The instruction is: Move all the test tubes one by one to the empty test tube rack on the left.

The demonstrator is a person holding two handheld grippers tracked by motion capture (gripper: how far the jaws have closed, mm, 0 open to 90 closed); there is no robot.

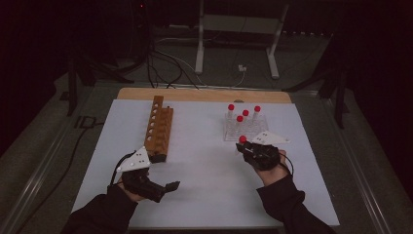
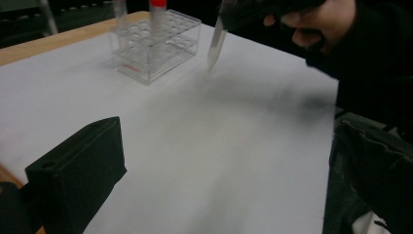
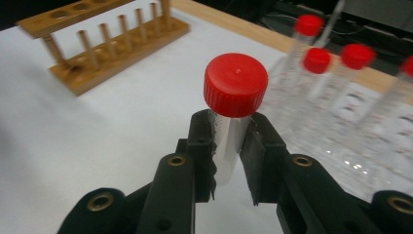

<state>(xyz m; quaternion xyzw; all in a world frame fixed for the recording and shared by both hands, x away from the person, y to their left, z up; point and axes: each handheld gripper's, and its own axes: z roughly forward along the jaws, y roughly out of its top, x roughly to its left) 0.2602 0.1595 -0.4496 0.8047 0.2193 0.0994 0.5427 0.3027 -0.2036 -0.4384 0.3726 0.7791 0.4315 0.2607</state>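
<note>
Paper covers the table in the high view, with a wooden rack lying left of centre and a clear plastic rack right of centre, four red-capped tubes standing in it. The right gripper sits just in front of that clear rack, carrying a red-capped tube upright. The left gripper hovers low near the front of the wooden rack, its jaws parted with nothing between them.

In the left gripper view, one black jaw rises at the lower left and the other at the right edge, wide apart over bare paper; the clear rack stands beyond.

In the right gripper view, the two black jaws are clamped on the clear body of the tube just under its red cap, the wooden rack behind to the left and the other tubes blurred to the right.
</note>
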